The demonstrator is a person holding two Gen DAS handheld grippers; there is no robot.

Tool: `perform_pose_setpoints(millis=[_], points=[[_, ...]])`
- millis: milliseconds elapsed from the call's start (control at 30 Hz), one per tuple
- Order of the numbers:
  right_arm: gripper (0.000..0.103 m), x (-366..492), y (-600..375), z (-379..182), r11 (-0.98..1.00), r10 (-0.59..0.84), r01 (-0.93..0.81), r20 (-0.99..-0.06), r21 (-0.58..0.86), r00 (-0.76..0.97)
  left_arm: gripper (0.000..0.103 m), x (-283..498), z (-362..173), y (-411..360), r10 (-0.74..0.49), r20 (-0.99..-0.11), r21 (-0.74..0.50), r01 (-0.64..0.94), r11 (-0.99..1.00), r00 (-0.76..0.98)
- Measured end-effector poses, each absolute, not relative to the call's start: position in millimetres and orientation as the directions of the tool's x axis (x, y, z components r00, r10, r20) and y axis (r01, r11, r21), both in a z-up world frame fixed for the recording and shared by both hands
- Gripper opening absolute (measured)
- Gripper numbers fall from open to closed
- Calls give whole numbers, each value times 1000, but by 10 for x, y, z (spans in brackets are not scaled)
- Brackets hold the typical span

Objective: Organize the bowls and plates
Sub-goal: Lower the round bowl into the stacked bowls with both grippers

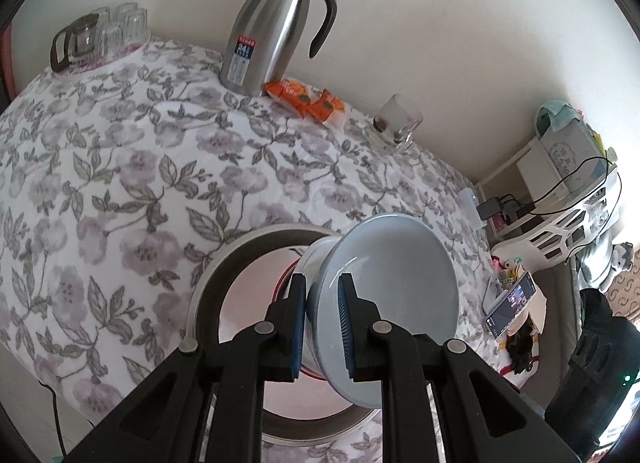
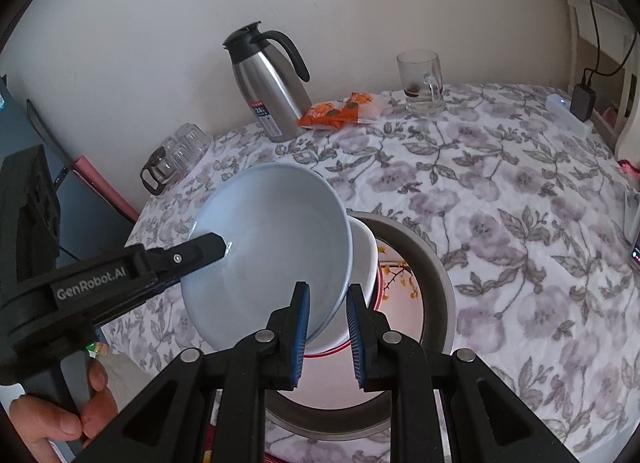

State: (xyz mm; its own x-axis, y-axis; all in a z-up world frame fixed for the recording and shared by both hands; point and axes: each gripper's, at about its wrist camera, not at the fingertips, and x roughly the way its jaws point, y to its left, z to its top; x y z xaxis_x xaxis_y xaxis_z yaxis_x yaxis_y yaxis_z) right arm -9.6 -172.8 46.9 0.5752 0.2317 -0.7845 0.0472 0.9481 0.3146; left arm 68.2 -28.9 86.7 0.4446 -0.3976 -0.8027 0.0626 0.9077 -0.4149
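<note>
Two grippers, left gripper [image 1: 323,327] and right gripper [image 2: 328,333], were clamped on the stacked pale-blue glazed bowl [image 2: 272,247] and white ceramic bowl [image 2: 362,263]. Lowering both evenly onto the metal-rimmed round pan [image 2: 438,275], toward 6 o'clock, would keep the stack level.

Left gripper [image 1: 323,327] fingers [image 1: 298,327] clamping tilted blue bowl [image 1: 396,295] rim, over grey-rimmed plate [image 1: 208,283]

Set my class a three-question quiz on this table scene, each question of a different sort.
1. True or false: the blue bowl is nested in the white bowl.
2. What lies nearest the flask? A snack packets; B a spoon; C a book.
3. What do the left claw and right claw grip?

Key: 1 true. 2 A. 3 the rims of the nested bowls, one claw on each side.
</note>
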Motion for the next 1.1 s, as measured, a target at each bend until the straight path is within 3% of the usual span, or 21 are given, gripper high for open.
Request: perform_pose_setpoints(millis=[800,1033,1100], points=[[24,-72,-1752,492,966,159,72,-790,249,592,16,743,792,-239,-382,-802,-409,45,912,459],[25,-139,-1820,523,964,148,88,-781,251,607,16,572,938,-176,-346,-780,-356,85,931,522],[27,-204,-1821,540,964,144,87,-773,249,618,20,521,952,-133,-332,-775,-341,87,936,537]])
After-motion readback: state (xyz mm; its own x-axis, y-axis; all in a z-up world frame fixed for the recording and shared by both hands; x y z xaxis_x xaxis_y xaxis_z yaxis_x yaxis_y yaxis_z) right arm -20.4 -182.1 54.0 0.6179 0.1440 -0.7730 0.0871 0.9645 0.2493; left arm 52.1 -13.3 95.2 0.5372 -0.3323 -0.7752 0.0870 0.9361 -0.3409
